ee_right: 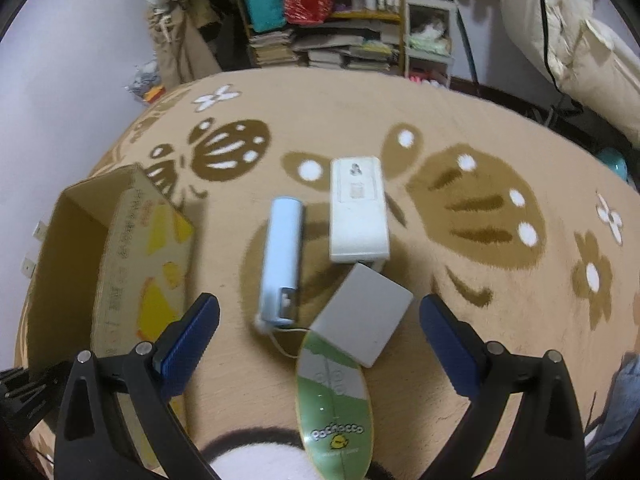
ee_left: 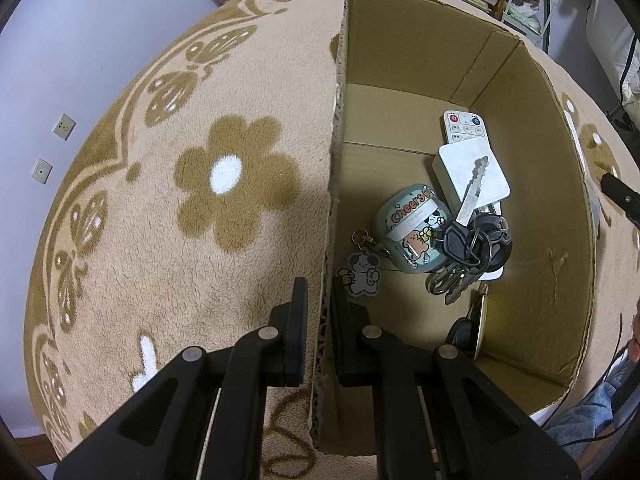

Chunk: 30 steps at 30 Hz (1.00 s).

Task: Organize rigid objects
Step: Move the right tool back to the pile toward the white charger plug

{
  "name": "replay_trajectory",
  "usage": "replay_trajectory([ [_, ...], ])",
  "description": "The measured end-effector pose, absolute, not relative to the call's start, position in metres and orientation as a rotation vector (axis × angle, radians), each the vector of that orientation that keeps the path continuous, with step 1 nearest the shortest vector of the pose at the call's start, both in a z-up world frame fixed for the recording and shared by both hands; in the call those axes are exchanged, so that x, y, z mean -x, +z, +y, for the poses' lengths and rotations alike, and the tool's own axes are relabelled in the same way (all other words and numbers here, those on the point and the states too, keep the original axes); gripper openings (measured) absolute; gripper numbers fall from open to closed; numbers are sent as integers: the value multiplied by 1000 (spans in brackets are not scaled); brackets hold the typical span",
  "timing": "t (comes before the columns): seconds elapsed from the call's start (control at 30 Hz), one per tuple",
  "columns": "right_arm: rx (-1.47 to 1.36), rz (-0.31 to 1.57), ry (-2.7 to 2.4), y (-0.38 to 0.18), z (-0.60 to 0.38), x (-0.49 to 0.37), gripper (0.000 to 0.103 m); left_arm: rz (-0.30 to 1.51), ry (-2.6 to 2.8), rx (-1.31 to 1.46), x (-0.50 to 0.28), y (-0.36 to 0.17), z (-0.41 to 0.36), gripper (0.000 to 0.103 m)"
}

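In the left wrist view, a remote (ee_left: 464,125) lies half hidden under a white case (ee_left: 474,174) in the cardboard box (ee_left: 400,52), beside keys (ee_left: 472,240) and a Cheers pouch (ee_left: 416,226); the left gripper (ee_left: 320,300) is clamped on the box's wall. In the right wrist view, slightly blurred, the right gripper (ee_right: 320,320) gapes empty above a blue power bank (ee_right: 280,256), grey box (ee_right: 366,312), white device (ee_right: 358,208) and green oval card (ee_right: 334,404) on the flowered blanket (ee_right: 480,300) before cluttered shelves (ee_right: 340,20).

A tan fleece blanket (ee_right: 460,120) with brown flowers carries everything; on it stand an open cardboard box (ee_right: 132,248), a pale blue power bank (ee_right: 280,256), a white case (ee_right: 358,208), a grey block (ee_right: 366,312) and a green oval card (ee_right: 334,404).
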State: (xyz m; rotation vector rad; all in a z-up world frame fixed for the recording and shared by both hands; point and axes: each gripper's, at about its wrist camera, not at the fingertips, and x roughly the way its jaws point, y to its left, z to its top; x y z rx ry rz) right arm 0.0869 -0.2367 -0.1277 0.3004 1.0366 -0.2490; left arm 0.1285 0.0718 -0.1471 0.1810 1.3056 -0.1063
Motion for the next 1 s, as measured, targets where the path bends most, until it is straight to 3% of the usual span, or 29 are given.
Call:
replay_trajectory([
  [0.8, -383, 1129, -394, -188, -272, -100, 103, 1309, -111, -180, -129, -148, 71, 9],
  [0.97, -388, 1148, -388, -193, -273, -98, 90, 1309, -111, -180, -129, -148, 71, 10],
  [1.0, -389, 1147, -382, -192, -272, -98, 79, 1309, -111, -181, -129, -148, 71, 10],
])
